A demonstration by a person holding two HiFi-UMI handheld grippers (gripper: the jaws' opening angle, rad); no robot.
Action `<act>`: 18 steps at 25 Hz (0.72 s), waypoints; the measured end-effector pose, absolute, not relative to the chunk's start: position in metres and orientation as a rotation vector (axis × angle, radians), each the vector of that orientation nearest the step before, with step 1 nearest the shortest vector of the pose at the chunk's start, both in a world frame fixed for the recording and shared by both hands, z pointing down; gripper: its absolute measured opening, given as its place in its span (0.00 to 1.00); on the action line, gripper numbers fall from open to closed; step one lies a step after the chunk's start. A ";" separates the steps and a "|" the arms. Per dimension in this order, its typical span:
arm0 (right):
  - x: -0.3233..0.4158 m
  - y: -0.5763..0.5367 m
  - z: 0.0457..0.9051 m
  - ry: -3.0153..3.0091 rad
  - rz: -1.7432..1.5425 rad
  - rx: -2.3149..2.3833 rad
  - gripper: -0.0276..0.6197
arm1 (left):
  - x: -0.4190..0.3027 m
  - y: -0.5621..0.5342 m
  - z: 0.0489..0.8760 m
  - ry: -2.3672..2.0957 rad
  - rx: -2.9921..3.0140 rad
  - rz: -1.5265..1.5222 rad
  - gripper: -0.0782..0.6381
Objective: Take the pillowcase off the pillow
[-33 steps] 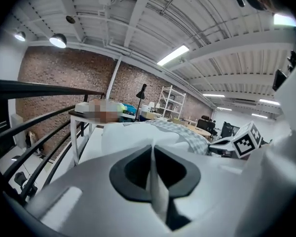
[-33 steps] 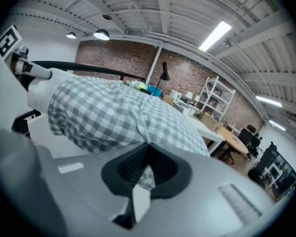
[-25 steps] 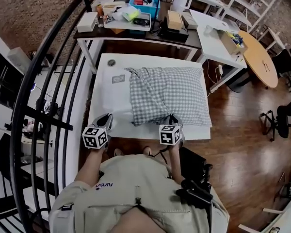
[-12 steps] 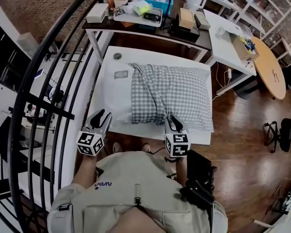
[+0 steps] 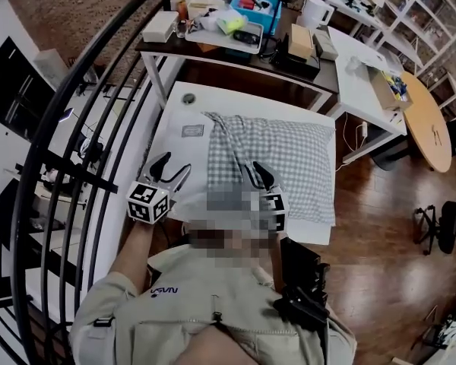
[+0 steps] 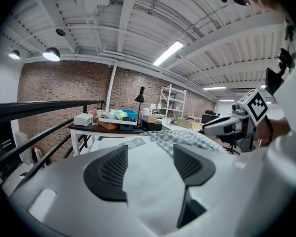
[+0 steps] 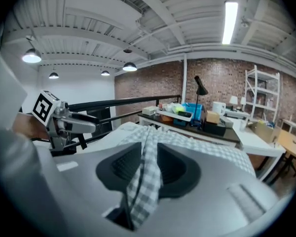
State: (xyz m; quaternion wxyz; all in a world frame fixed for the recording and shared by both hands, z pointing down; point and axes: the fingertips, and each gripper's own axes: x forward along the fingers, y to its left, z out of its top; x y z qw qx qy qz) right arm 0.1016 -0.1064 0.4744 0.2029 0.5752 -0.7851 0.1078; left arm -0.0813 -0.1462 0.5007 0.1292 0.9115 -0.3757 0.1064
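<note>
left gripper (image 5: 172, 169), jaws just opened, grips nothing beside pillowcase (image 5: 289, 158); right gripper (image 5: 258, 172), jaws just eased wider, pinches its fold, which may slip.

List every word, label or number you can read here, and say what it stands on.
"NASA", seen upside down: chest of the person's beige shirt.
Grey rectangular label on the white table: too small to read.
Black-and-white marker cube: pattern only, no words.
</note>
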 end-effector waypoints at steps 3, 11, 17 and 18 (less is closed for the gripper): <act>0.091 -0.130 0.468 -2.176 0.304 1.620 0.20 | -0.078 -0.171 0.499 -1.026 2.669 0.308 0.54; 0.077 -0.198 0.462 -2.103 0.262 1.637 0.23 | -0.047 -0.233 0.511 -0.867 2.749 0.386 0.60; 0.064 -0.237 0.484 -2.079 0.265 1.487 0.27 | -0.022 -0.261 0.544 -0.853 2.719 0.550 0.66; 0.062 -0.243 0.487 -2.076 0.263 1.455 0.28 | -0.017 -0.264 0.554 -0.835 2.701 0.594 0.67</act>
